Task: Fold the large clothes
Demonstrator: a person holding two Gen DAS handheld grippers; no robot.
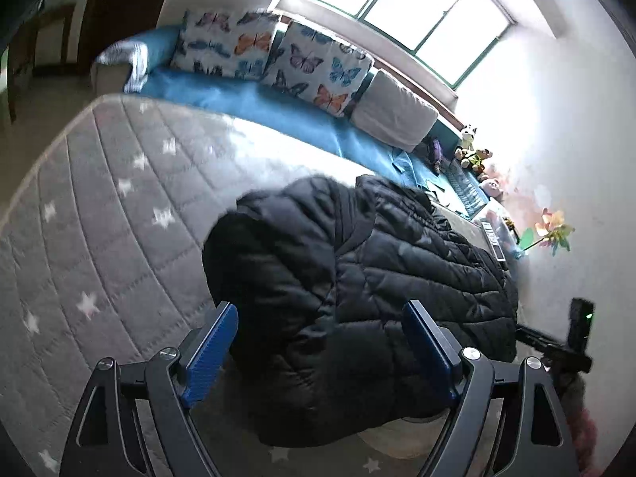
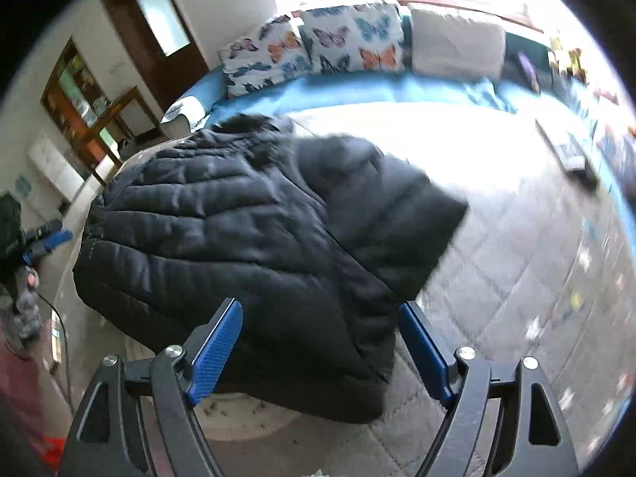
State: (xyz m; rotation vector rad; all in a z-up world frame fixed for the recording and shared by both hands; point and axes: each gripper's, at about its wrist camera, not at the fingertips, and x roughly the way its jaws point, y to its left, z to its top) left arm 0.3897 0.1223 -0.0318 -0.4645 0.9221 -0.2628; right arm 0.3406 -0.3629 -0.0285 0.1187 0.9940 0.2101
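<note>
Jacket: one; butterfly cushions: two

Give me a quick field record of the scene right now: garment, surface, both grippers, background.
garment: black puffer jacket, bunched, partly folded over itself
surface: grey quilted star-print mat, jacket lying on it
left hand-held gripper: open, empty, jacket under its fingers
right hand-held gripper: open, empty, above jacket's near edge
background: blue couch with butterfly pillows under a window
</note>
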